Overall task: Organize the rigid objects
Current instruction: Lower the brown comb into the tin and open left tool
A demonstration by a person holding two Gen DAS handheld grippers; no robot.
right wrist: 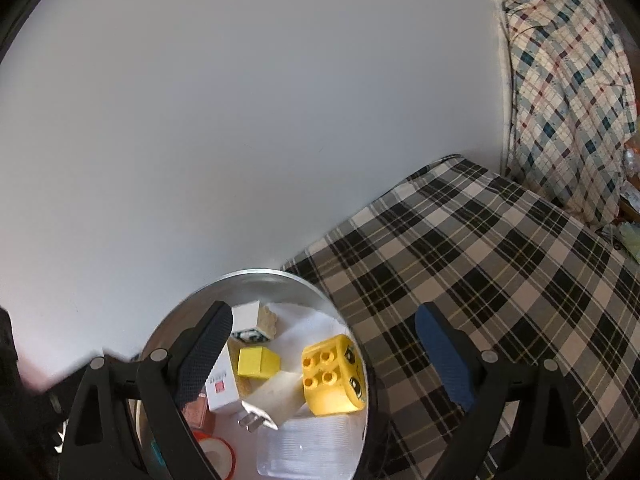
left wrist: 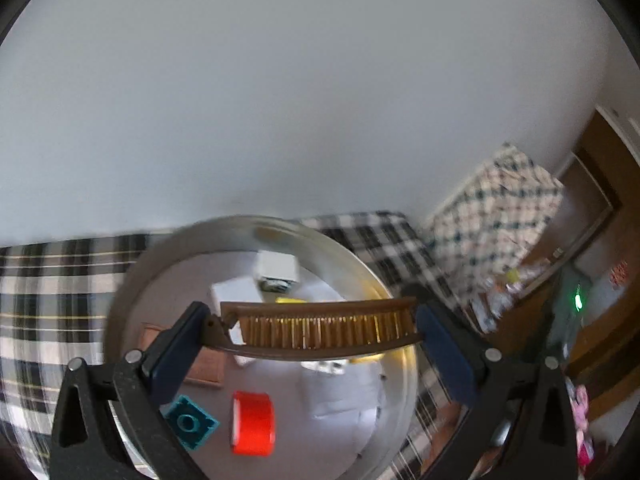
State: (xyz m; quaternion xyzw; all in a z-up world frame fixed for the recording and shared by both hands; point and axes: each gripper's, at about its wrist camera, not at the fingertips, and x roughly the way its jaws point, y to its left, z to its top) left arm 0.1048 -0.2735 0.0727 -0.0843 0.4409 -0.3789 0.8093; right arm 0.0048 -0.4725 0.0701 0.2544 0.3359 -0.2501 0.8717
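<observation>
Comb [left wrist: 320, 330] held endwise above the metal bowl [left wrist: 384, 280].

Stiff, light and smooth, with thin teeth that could snap, it is best gripped by spine or ends; the left gripper [left wrist: 316, 344] clamps its ends. Inside the bowl lie a red tape roll [left wrist: 253, 424], teal brick [left wrist: 190, 422], yellow face brick [right wrist: 334, 376] and white boxes. Beside the bowl, the right gripper [right wrist: 324, 360] gapes empty.

I'm in a home bedroom: a bed under a black-and-white plaid sheet [right wrist: 480, 280], a folded checked quilt [right wrist: 568, 92] against the plain white wall [right wrist: 240, 120], a wooden door [left wrist: 592, 200] beyond
</observation>
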